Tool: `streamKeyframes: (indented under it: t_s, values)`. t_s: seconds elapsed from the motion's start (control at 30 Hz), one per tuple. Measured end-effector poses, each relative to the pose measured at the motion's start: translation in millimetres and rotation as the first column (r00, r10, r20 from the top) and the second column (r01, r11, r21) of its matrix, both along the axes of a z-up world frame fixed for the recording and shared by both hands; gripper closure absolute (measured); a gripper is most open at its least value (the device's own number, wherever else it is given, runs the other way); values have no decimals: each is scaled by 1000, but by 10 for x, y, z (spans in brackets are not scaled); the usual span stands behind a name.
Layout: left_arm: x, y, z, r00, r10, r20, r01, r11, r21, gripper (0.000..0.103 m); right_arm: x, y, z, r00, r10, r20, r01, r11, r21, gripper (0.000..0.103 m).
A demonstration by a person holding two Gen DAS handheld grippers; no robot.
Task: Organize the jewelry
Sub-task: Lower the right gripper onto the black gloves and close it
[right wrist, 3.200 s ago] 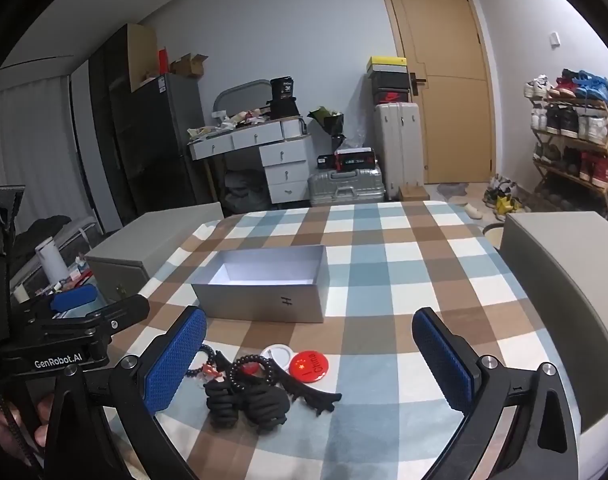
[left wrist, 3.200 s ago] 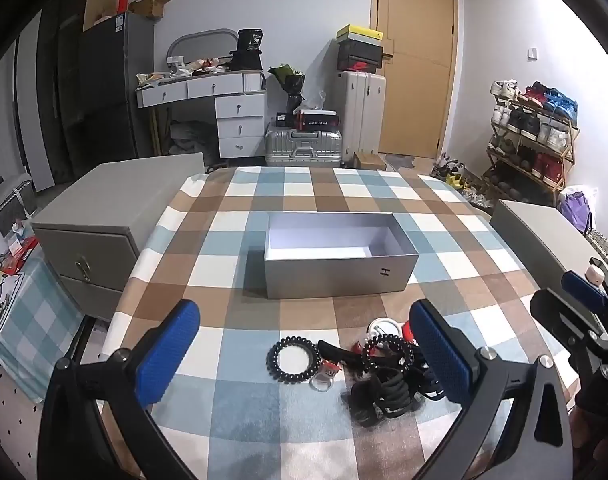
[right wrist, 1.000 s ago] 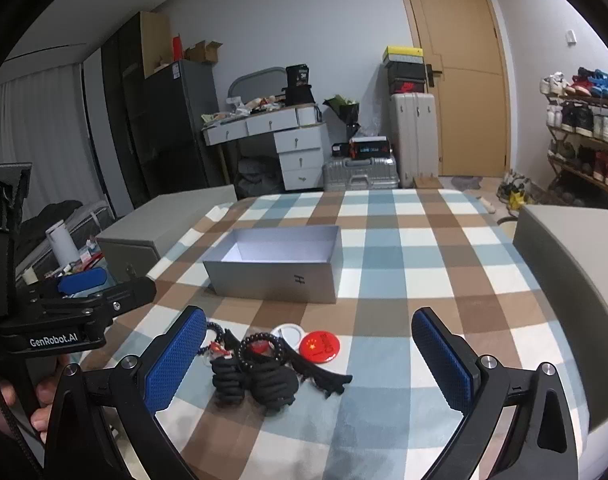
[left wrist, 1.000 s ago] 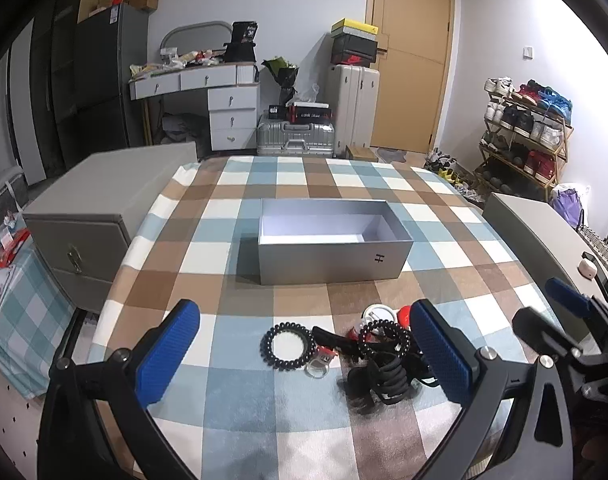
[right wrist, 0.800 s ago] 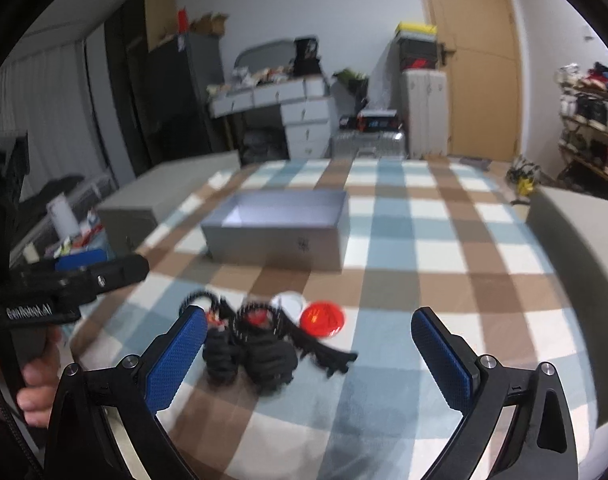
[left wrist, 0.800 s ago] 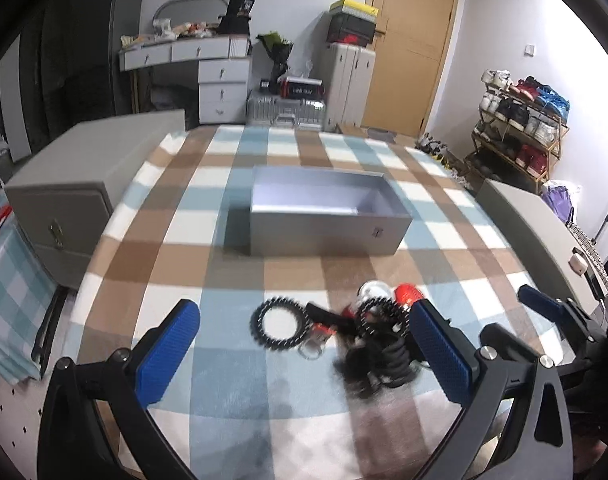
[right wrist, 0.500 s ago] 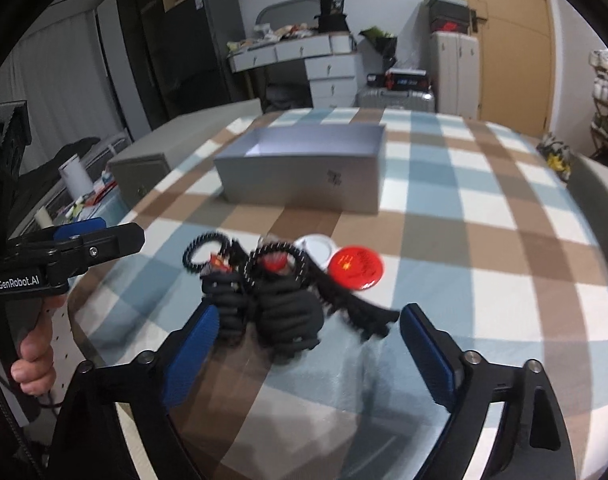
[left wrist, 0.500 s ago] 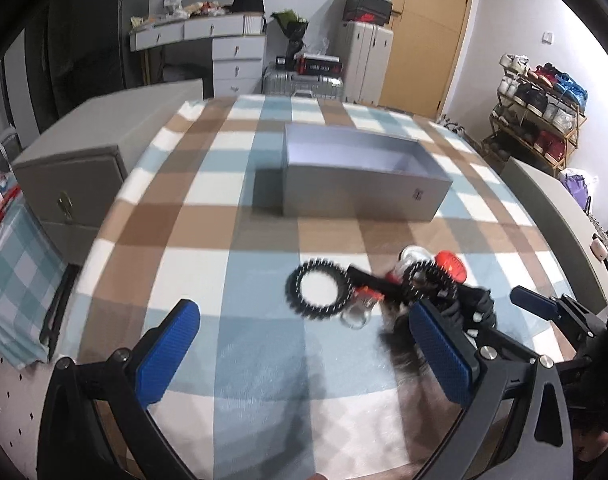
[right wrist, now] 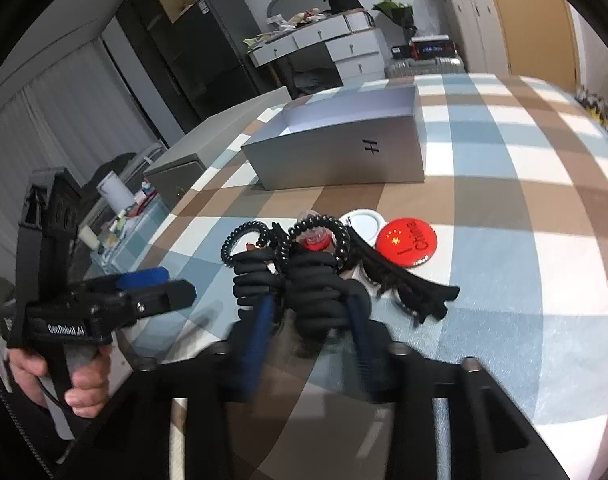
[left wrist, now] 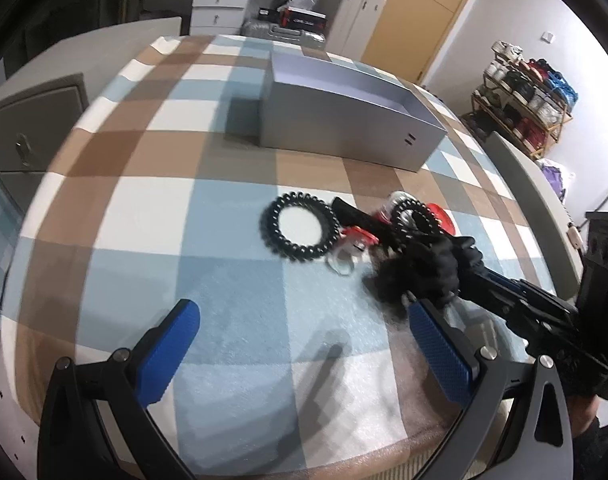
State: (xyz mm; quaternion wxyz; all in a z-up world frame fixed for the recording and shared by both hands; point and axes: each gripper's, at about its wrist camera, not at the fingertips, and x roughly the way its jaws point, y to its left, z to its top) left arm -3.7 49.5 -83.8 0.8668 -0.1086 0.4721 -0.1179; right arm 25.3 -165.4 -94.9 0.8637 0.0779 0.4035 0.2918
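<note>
Bench (left wrist: pixel 151 216): checked cloth; everything I have to sort lies on it, nothing on the floor that I can see.
Box (right wrist: pixel 344 152): grey, open, at the far middle. What I see of its inside is bare, so I judge nothing is put away yet.
Pile: near side of the box, well apart from it, all pieces touching or overlapping.
Black scrunchie (right wrist: pixel 324 292): thick, at the near edge of the pile.
Right gripper (right wrist: pixel 308 320): jaws have just been closing; they are clenched on the scrunchie, not lifted.
Left gripper (left wrist: pixel 304 344): jaws released, nothing between them, hovering left of the pile.
Coil tie (left wrist: pixel 299 232): left end of the pile, untouched.
Clip (right wrist: pixel 408 284): right of the scrunchie, untouched.
Red badge (right wrist: pixel 410 242): far right, untouched.
White disc (right wrist: pixel 362 224): beside the badge.
Progress: first pick only; every piece remains.
</note>
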Motion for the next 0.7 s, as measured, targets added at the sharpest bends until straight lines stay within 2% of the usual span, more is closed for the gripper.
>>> streamKeyframes:
  t_s: [0.1, 0.23, 0.3, 0.47, 0.63, 0.7]
  values:
    - [-23, 67, 22, 1000, 21, 6, -20, 999, -42, 1, 2, -80, -5, 1000, -20, -15, 20, 998, 51, 76]
    - [-4, 6, 42, 1000, 14, 9, -14, 1000, 13, 1, -56, -160, 47, 999, -39, 13, 38, 996, 78, 76]
    - [-9, -66, 72, 999, -31, 23, 31, 999, 19, 1, -105, -199, 88, 999, -40, 35, 37, 995, 94, 76]
    - [80, -202, 142, 999, -44, 24, 44, 999, 3, 1, -233, -346, 211, 991, -86, 102, 73, 990, 123, 76]
    - [252, -338, 136, 999, -40, -21, 39, 999, -33, 1, -312, -500, 308, 981, -127, 146, 108, 985, 136, 76]
    - [301, -426, 109, 997, -65, -47, 63, 997, -46, 1, -329, -542, 337, 978, -133, 159, 111, 984, 138, 76]
